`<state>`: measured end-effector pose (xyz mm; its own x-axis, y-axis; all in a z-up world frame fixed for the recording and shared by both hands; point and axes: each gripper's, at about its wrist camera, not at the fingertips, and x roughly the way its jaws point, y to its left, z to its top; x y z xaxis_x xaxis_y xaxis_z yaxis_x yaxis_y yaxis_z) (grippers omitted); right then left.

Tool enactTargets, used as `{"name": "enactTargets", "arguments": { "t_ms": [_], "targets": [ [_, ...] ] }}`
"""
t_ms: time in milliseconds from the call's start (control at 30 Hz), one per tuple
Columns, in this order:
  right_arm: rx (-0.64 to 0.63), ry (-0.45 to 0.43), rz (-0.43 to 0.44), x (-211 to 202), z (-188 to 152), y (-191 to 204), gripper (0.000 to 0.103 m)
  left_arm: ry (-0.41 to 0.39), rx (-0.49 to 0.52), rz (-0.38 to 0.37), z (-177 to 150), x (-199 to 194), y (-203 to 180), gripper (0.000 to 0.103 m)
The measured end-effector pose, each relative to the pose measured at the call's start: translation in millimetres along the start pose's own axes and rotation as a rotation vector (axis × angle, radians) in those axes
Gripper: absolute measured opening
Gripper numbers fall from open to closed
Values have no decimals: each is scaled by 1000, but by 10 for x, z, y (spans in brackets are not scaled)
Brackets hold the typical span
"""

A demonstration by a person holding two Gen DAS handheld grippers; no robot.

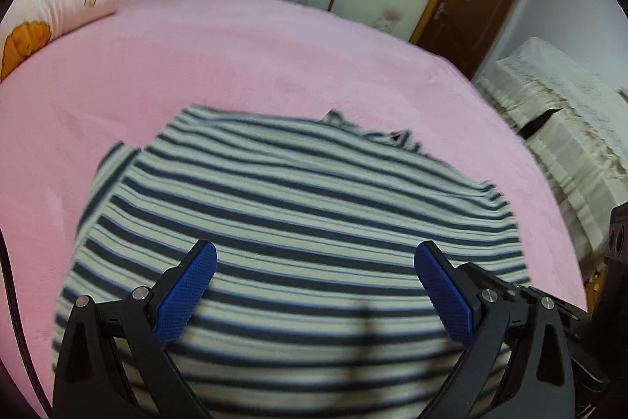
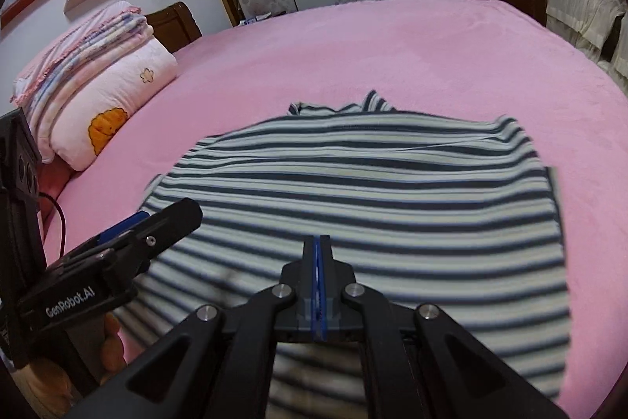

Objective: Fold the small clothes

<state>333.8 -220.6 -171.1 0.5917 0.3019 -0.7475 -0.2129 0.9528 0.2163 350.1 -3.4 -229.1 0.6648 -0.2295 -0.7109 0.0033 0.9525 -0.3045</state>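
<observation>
Your right gripper (image 2: 318, 242) has its pads pressed together on nothing; your left gripper (image 1: 314, 258) at 9 o'clock is spread wide, likely for a hem grab. The striped shirt (image 2: 373, 183) lies flat at 12 on the pink bed (image 2: 353, 46), ready for folding.

Ahead of both tongs past the shirt (image 2: 353, 183) the pink bed (image 2: 392, 46) lies bare; quilts (image 2: 98, 85) block far left.
</observation>
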Motion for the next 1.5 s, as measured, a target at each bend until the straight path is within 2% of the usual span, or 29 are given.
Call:
{"name": "enactTargets", "arguments": {
  "t_ms": [133, 233, 367, 467, 533, 567, 667, 833, 967, 1133, 1233, 1433, 1500],
  "targets": [
    [9, 19, -80, 211, 28, -286, 0, 29, -1, 109, 9, 238, 211, 100],
    [66, 20, -154, 219, 23, -719, 0, 32, -3, 162, 16, 314, 475, 98],
    [125, -8, -179, 62, -8, -1164, 0, 30, 28, 173, 37, 341, 729, 92],
    [141, -28, -198, -44, -19, -1293, 0, 26, 63, 172, 37, 345, 731, 92],
    [154, -36, -203, -98, -17, -1319, 0, 17, 74, 228, 58, 301, 755, 92],
    [157, -36, -200, -110, -15, -1317, 0, 20, 59, 230, 58, 270, 749, 92],
    [154, -36, -206, -165, 4, -1256, 0, 11, -16, 190, 123, 134, 808, 92],
    [130, -57, -184, -353, 35, -1074, 2, -5, -32, 203, 133, -153, 803, 92],
    [116, -76, -140, -452, 99, -833, 2, -18, -97, 166, 45, -489, 852, 92],
    [86, -102, -74, -618, 109, -460, 2, -23, -275, 42, -308, -914, 1042, 92],
    [69, -108, -32, -723, 79, -239, 2, -14, -347, 6, -561, -1060, 1101, 92],
    [8, -110, -1, -891, -46, 159, 3, -11, -425, -47, -1017, -1199, 1148, 92],
    [2, -106, 16, -925, -99, 248, 8, -15, -464, -73, -1161, -1207, 1168, 92]
  ]
}}
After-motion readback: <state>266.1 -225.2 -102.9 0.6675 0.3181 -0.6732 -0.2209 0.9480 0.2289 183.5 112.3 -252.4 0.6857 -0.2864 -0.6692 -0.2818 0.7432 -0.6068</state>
